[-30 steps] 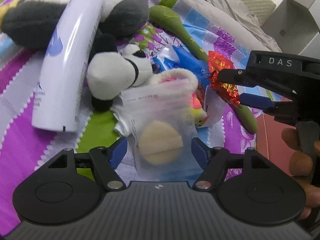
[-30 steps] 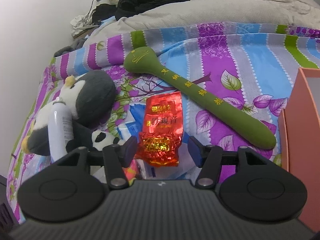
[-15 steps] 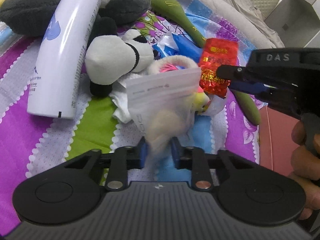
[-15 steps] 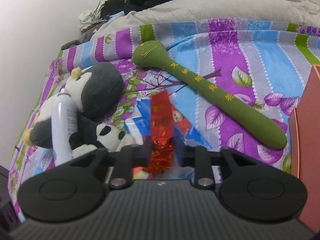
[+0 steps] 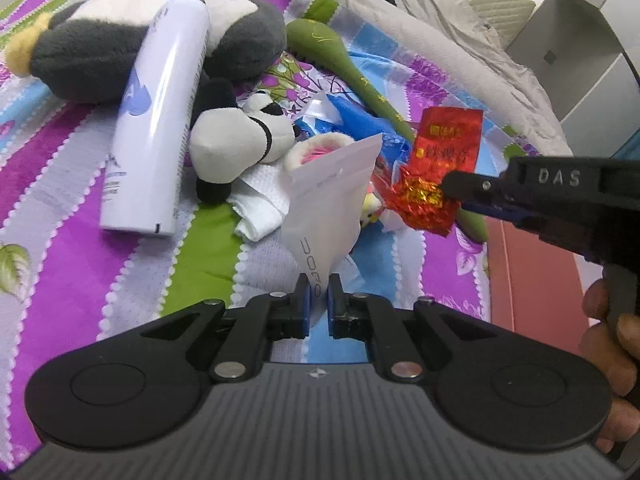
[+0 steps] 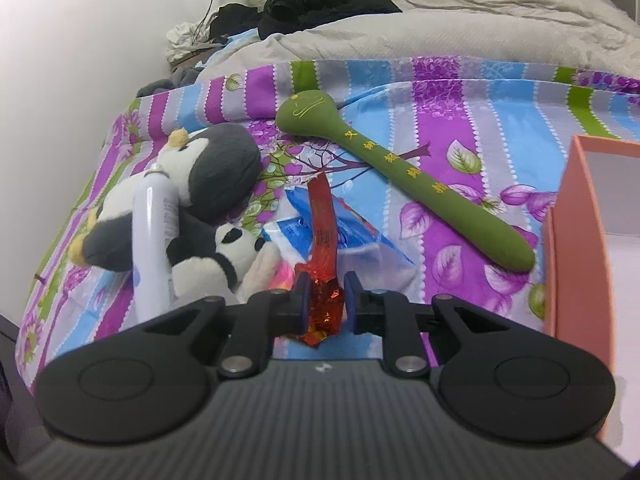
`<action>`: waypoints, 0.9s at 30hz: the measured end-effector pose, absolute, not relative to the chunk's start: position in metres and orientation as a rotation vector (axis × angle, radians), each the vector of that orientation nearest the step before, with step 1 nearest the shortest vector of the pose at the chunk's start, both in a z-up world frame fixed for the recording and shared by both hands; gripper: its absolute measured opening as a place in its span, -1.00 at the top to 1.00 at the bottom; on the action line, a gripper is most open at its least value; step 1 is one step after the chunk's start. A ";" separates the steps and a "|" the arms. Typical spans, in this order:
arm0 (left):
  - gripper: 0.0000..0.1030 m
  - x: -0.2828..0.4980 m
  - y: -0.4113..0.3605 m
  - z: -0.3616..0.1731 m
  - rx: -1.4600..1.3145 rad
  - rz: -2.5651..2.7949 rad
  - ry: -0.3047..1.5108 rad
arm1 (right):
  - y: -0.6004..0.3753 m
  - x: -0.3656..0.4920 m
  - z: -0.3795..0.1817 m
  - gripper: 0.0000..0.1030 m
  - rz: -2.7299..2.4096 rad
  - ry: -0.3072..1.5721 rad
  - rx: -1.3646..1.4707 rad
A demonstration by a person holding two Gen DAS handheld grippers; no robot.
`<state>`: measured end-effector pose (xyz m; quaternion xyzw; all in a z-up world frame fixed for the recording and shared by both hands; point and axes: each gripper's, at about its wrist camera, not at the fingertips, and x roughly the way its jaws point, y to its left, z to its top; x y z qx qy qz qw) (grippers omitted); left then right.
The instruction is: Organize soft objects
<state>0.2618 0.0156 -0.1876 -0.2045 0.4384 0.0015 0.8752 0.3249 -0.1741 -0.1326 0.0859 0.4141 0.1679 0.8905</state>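
On a striped floral bedspread (image 6: 460,92), both hand-held tools are at work: the left tool (image 5: 318,300) pinches the bottom edge of a translucent white pouch (image 5: 332,196), lifted clear of the pile, while the right tool (image 6: 322,300) clamps the crumpled end of a red foil packet (image 6: 324,236), held just above the heap. The sorting looks barely begun. A salmon-coloured box (image 6: 576,240) waits at the bed's right edge, its visible interior showing nothing inside. Left on the bed are a grey penguin plush (image 6: 216,168), a small panda plush (image 5: 236,144), a white spray can (image 5: 160,120) lying across the penguin, a long green padded mallet (image 6: 400,168), blue plastic packets (image 6: 352,240) and a folded white tissue (image 5: 260,208).
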 end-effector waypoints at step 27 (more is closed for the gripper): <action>0.81 0.130 0.036 -0.172 -0.404 -0.013 0.990 | -0.175 0.177 -0.146 0.59 0.406 1.020 0.211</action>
